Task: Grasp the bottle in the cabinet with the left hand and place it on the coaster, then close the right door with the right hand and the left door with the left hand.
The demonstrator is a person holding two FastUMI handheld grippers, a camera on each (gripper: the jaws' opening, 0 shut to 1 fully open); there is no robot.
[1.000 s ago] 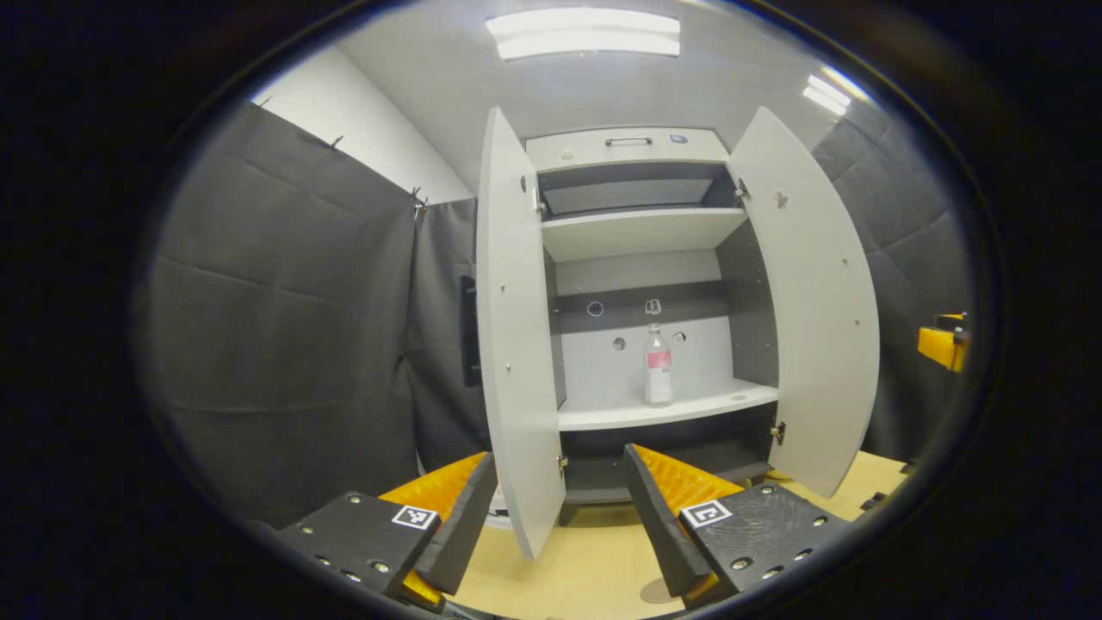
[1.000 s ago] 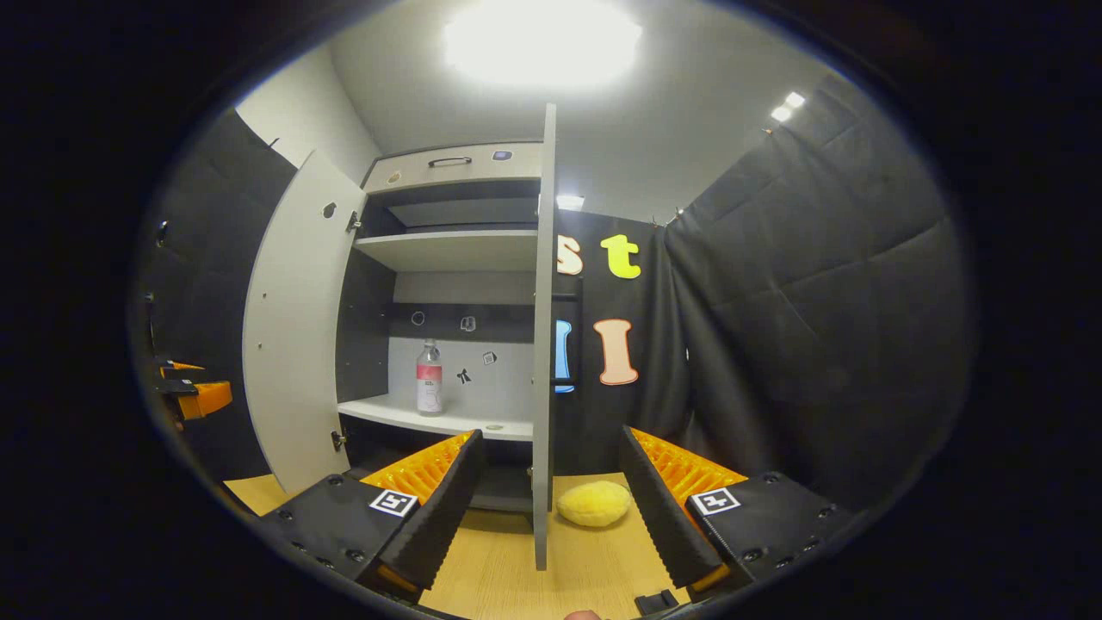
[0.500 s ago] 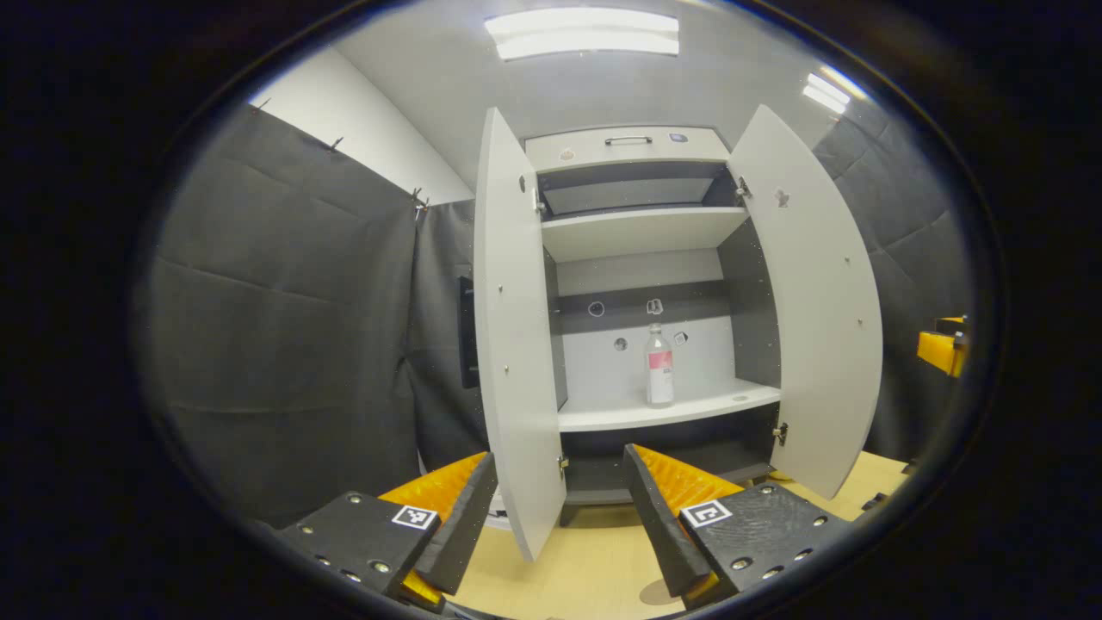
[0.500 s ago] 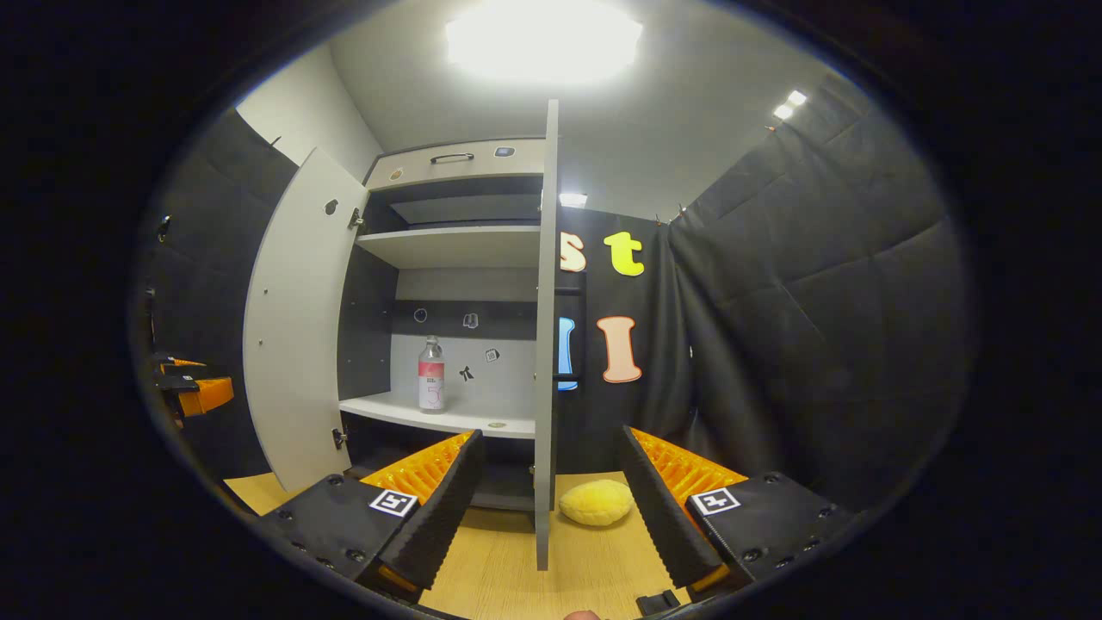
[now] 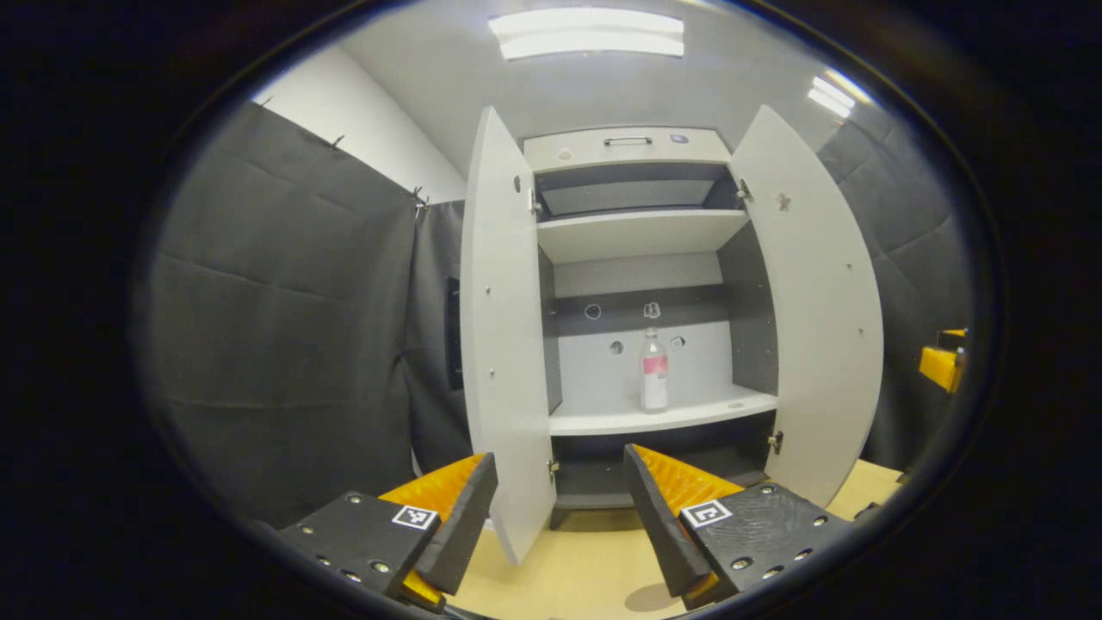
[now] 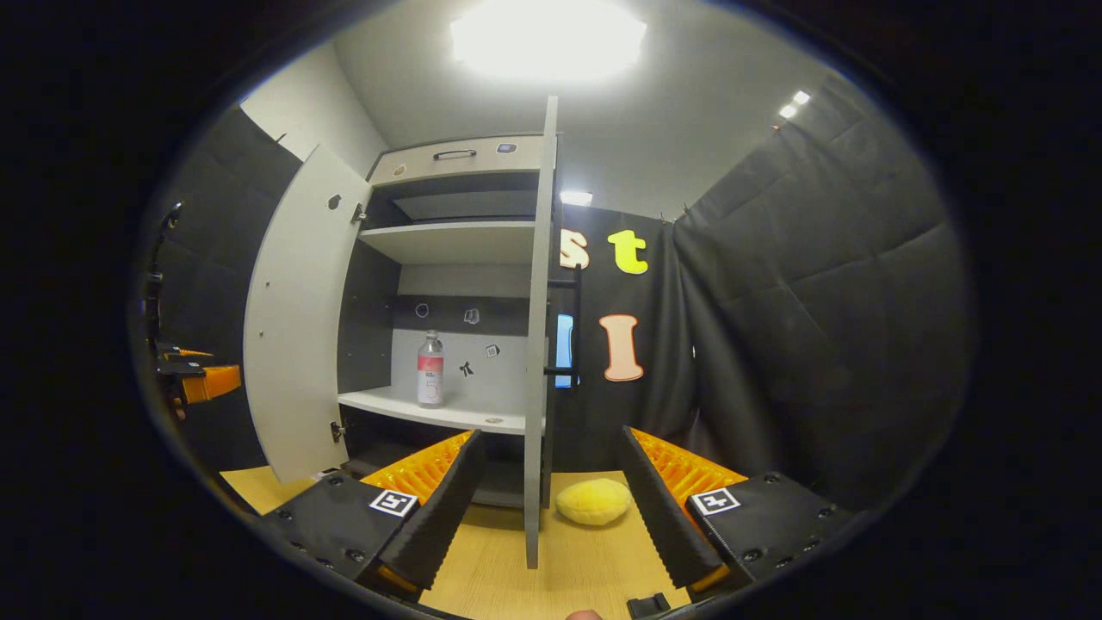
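A clear bottle (image 5: 654, 372) with a pink label stands upright on the lower shelf of the open white cabinet (image 5: 628, 146). The left door (image 5: 504, 344) and right door (image 5: 818, 301) both stand wide open. My left gripper (image 5: 558, 469) is open and empty, low in front of the cabinet and well short of the bottle. In the right gripper view the bottle (image 6: 430, 368) shows past the right door (image 6: 538, 344), seen edge-on. My right gripper (image 6: 551, 452) is open and empty, straddling that door's edge from a distance. A round darker patch (image 5: 646, 597) lies on the table; I cannot tell whether it is the coaster.
A yellow soft lump (image 6: 592, 501) lies on the wooden table (image 6: 585, 560) beside the right door. A small round disc (image 6: 493, 420) sits on the lower shelf. The other gripper (image 5: 943, 362) hangs at the far right of the left gripper view. Black padded walls enclose both sides.
Both views have drifted slightly, so the left door shows more of its face and the right door's handle side has come into sight. Bottle, doors and open grippers are unchanged.
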